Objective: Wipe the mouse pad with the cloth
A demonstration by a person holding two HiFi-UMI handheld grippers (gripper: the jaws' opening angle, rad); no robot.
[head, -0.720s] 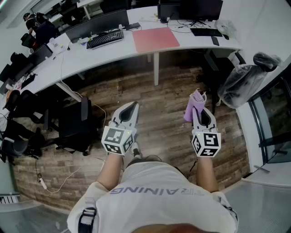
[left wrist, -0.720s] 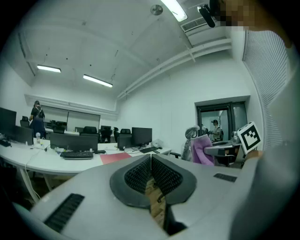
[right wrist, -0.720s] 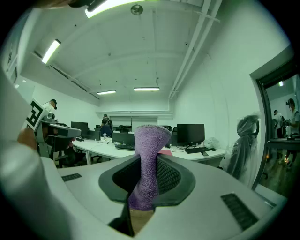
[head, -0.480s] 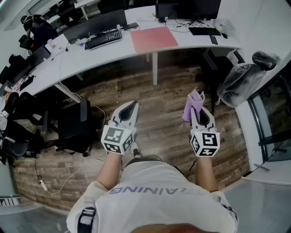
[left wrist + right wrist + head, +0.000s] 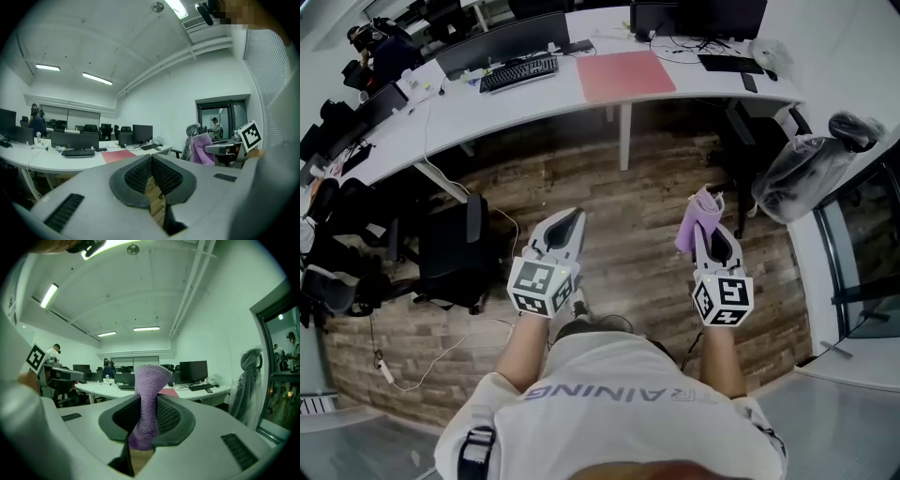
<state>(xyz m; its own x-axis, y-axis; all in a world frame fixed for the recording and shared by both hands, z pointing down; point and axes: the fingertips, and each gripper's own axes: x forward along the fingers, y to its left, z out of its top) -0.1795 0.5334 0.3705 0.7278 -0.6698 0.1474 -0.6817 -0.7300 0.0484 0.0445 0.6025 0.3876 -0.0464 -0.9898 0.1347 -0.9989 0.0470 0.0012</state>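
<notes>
The red mouse pad point(image 5: 624, 75) lies flat on the long white desk point(image 5: 516, 103) at the far side of the room; it also shows small in the left gripper view as the mouse pad point(image 5: 118, 155). My right gripper point(image 5: 706, 223) is shut on a purple cloth point(image 5: 698, 216), which stands up between its jaws as the cloth point(image 5: 147, 399). My left gripper point(image 5: 570, 218) is shut with nothing in it, its tips touching at the left gripper point(image 5: 150, 161). Both grippers hang over the wooden floor, well short of the desk.
A black keyboard point(image 5: 517, 73) and monitors point(image 5: 502, 44) sit on the desk left of the pad; another keyboard point(image 5: 727, 64) lies to its right. A black office chair point(image 5: 455, 253) stands at my left. A plastic-covered chair point(image 5: 802, 173) is at the right. People work far left.
The view has shifted slightly, and the desk sits a little lower in the head view. Both grippers hold the same pose, with the cloth still clamped in the right one.
</notes>
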